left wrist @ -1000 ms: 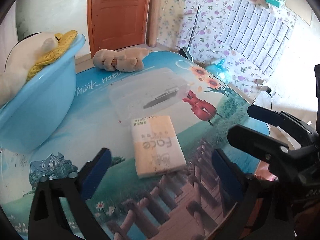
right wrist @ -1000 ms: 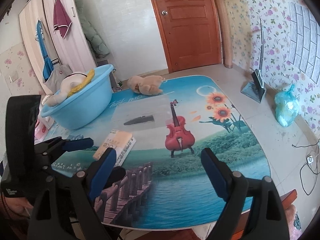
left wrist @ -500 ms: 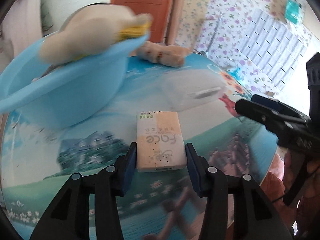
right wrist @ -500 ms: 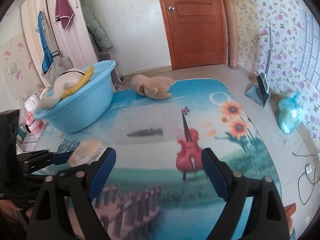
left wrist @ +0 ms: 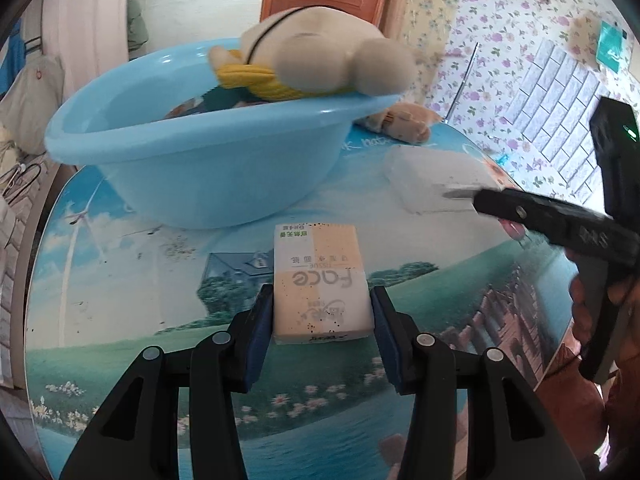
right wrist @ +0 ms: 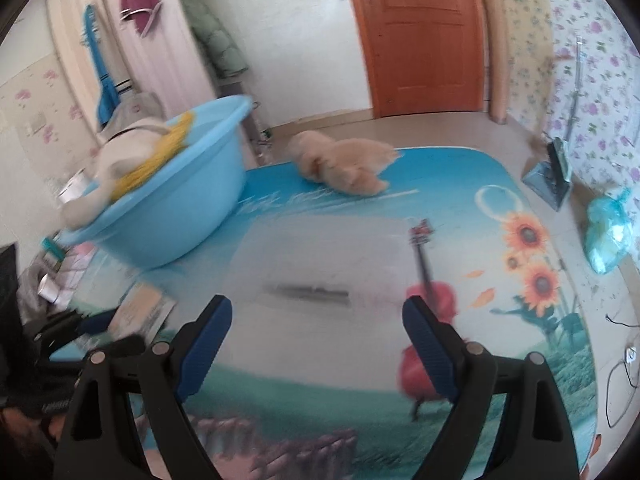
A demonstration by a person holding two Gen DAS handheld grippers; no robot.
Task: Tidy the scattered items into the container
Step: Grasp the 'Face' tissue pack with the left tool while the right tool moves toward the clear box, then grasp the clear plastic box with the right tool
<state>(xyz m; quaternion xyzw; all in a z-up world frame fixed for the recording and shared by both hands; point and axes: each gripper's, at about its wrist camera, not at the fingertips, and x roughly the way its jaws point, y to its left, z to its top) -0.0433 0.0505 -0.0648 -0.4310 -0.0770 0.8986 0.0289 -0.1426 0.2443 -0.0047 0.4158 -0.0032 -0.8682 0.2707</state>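
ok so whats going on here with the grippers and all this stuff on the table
A person is tidying with two handheld grippers. The left gripper has its jaws closed on the tissue pack, just in front of the blue basin, which already holds a plush toy. The right gripper is open over the clear plastic box.

Orange wooden door [right wrist: 424, 36], floral wallpaper [right wrist: 592, 40] — daylight, tiled floor [right wrist: 432, 132]

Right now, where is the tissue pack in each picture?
Left wrist view: the tissue pack sits low in the middle, between the left gripper fingers.
Right wrist view: it is at the lower left edge, blurred.
Shared landmark: the blue basin just beyond it.
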